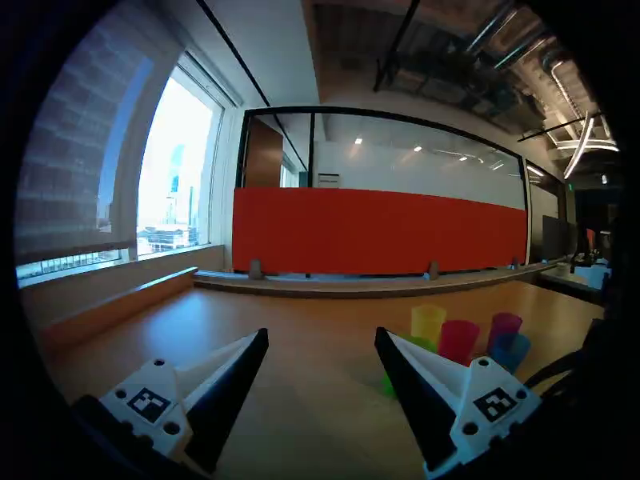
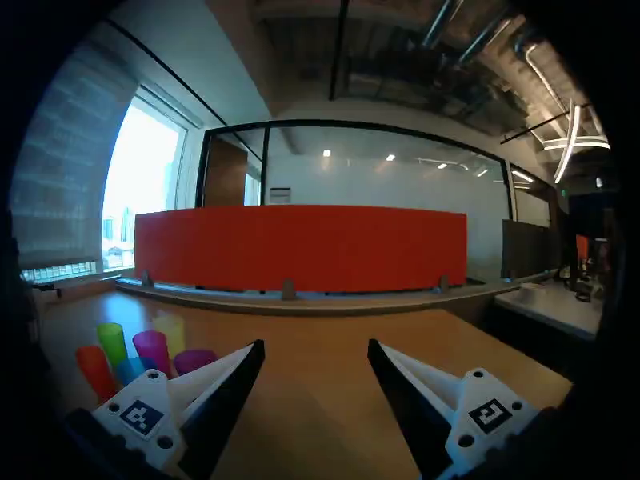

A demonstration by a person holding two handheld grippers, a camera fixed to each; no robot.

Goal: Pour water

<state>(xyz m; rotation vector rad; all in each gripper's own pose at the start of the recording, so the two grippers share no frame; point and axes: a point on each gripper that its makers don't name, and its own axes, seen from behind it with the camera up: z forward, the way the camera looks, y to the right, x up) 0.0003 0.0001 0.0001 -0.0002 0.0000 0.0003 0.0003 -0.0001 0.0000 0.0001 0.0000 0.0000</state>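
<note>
Several coloured plastic cups stand grouped on the wooden table (image 1: 320, 416). In the left gripper view they sit to the right: a yellow cup (image 1: 428, 321), a red cup (image 1: 458, 341), a magenta cup (image 1: 504, 324), a blue cup (image 1: 510, 350), and a green cup (image 1: 417, 344) partly behind my finger. My left gripper (image 1: 320, 336) is open with nothing between its fingers, left of the cups. In the right gripper view the cluster stands at the left: a green cup (image 2: 112, 342), an orange cup (image 2: 94, 370), a magenta cup (image 2: 152, 350). My right gripper (image 2: 314, 346) is open, holding nothing.
A red partition (image 1: 376, 230) runs along the table's far edge (image 2: 304, 302). A large window (image 1: 172, 184) and a wooden ledge (image 1: 120, 300) lie on the left. Another desk (image 2: 552, 308) stands off to the right.
</note>
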